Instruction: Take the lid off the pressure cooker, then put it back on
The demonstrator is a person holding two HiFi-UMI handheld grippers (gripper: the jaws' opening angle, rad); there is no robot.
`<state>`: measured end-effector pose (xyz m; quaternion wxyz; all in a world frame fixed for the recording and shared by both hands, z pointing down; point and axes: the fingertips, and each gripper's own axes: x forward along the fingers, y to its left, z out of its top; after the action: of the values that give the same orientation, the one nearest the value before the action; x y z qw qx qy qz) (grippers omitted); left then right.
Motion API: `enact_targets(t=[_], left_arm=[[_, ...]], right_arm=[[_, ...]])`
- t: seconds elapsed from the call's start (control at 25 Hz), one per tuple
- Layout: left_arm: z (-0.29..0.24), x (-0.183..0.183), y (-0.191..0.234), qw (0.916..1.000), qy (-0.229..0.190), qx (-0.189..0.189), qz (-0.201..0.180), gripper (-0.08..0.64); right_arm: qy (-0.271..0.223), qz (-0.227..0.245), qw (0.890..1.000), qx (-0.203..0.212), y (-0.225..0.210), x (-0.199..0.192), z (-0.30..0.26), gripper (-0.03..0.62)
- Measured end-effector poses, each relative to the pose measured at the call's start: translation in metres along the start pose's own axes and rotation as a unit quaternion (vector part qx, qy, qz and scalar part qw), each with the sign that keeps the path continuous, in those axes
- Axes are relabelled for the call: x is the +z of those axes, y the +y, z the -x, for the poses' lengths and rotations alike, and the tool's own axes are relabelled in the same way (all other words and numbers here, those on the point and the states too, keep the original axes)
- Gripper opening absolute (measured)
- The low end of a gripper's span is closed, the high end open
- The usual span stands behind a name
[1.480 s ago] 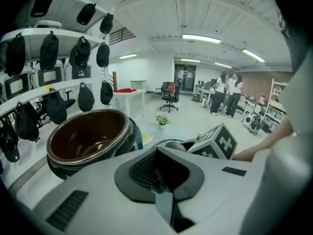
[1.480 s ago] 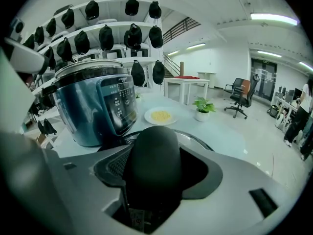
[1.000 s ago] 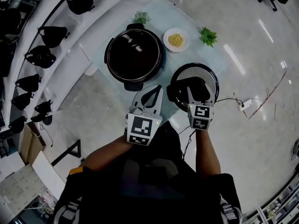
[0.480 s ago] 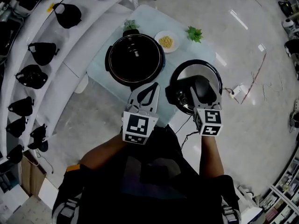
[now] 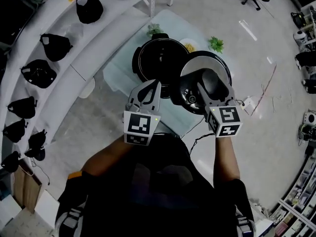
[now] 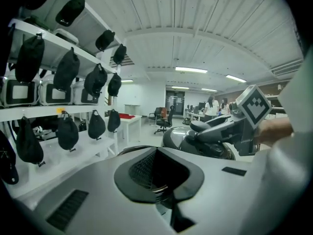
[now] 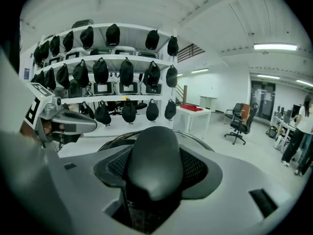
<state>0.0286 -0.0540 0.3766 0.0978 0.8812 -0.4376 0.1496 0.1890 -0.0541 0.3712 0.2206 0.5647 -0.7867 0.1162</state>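
Two grippers, one loaded — the right gripper point(image 5: 210, 89) clamps the handle of the lid point(image 5: 198, 63), which has swung in from the near right to overlap the open pressure cooker point(image 5: 154, 60). Reseating looks close; the left gripper point(image 5: 148, 90) hovers pinched together, empty.

- Cooker point(image 5: 159, 60) on table point(image 5: 121, 75); shelves point(image 5: 59, 68) to the left.
- Lid point(image 5: 202, 63) right of cooker, partly over it.
- Plate point(image 5: 189, 46) behind, between plants point(image 5: 216, 44).
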Motion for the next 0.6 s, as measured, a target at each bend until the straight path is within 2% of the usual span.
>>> enact_targets(t=[0.28, 0.6], left_arm=[[0.035, -0.013, 0.062, 0.9983, 0.000, 0.056, 0.017, 0.007], [0.056, -0.032, 0.112, 0.9940, 0.001, 0.101, 0.043, 0.006]], right_arm=[[0.009, 0.034, 0.997, 0.069, 0.060, 0.022, -0.057, 0.291], [0.029, 0.051, 0.993, 0.100, 0.090, 0.028, -0.112, 0.293]])
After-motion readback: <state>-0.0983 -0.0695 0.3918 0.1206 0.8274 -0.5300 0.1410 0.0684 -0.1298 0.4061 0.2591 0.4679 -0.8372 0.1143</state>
